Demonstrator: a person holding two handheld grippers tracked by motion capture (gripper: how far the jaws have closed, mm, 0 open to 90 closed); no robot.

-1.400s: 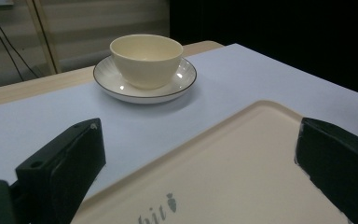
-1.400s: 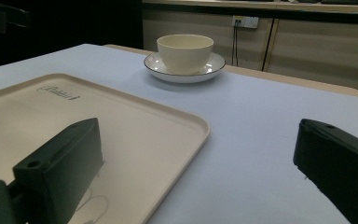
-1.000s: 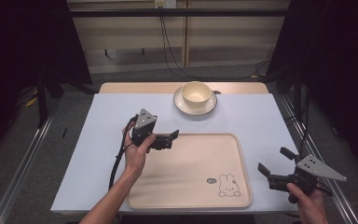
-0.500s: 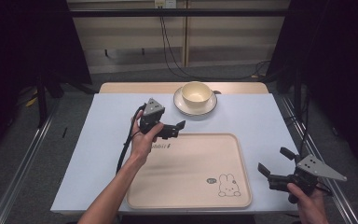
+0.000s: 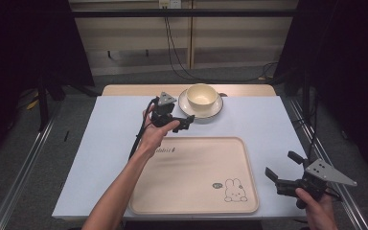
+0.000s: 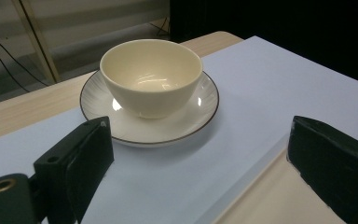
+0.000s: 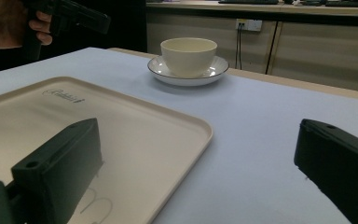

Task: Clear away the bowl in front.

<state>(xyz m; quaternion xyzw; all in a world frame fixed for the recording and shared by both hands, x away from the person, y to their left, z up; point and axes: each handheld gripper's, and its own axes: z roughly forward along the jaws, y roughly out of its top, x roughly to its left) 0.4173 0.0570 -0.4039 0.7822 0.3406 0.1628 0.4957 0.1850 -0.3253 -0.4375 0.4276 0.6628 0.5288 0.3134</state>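
Note:
A cream bowl stands on a white saucer with a dark rim at the table's far middle. My left gripper hovers just to the near left of the saucer and points at it. Its jaws are open and have just been closing a little, with nothing between them. In the left gripper view the bowl and saucer lie straight ahead of the left gripper. My right gripper is open and holds nothing, low at the near right beside the beige tray.
The tray bears a rabbit print and carries nothing. A pale blue mat covers the table, with a wooden strip behind it. Metal rails run along both sides. The right gripper view shows the left gripper far off.
My left hand has moved away from me and to the right, from the tray's far left corner up to the saucer. The right hand has kept still.

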